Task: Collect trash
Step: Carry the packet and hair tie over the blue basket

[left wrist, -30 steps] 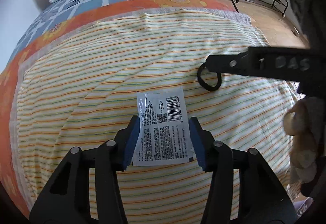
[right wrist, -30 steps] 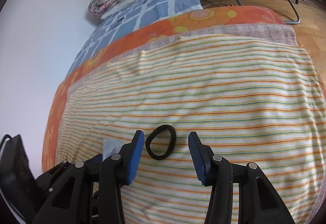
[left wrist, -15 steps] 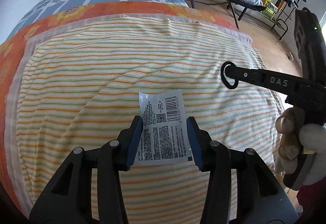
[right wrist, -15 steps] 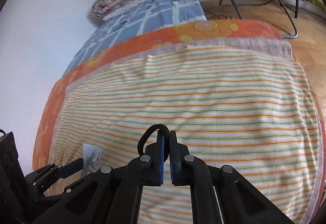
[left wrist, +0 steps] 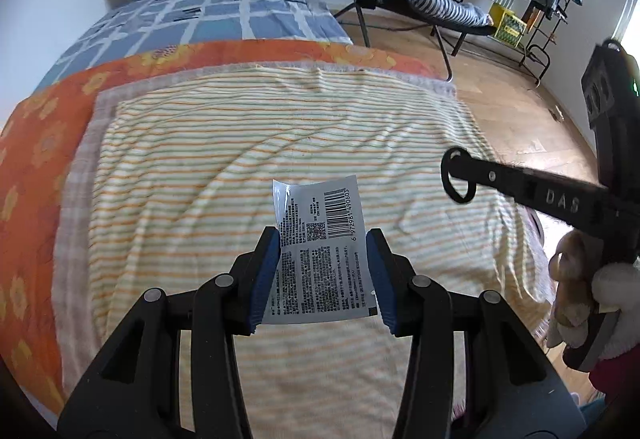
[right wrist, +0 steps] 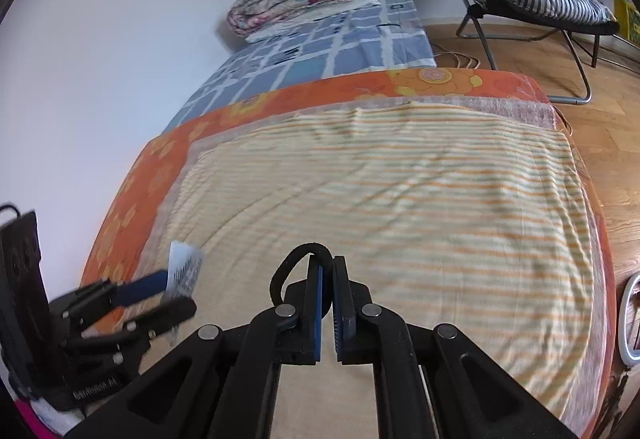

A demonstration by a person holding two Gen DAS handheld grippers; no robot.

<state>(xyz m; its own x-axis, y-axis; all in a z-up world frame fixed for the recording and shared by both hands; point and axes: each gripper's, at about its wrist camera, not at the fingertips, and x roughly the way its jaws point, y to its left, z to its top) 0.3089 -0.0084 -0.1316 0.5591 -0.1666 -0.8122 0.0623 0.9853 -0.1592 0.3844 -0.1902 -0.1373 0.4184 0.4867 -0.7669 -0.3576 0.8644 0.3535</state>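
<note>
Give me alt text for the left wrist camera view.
The left gripper pinches a silver printed wrapper above a striped blanket on a bed. At right, the right gripper holds a black hair tie.

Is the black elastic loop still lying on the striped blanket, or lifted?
Lifted. The right gripper is shut on the black elastic loop, which hangs from its pads clear of the striped blanket.

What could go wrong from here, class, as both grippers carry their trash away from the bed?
The left gripper pinches the thin wrapper only by its side edges; it could buckle and slip out. The right gripper clamps one short stretch of the black hair tie, most of the loop hanging free, so it might snag or pull loose and drop onto the striped blanket.
</note>
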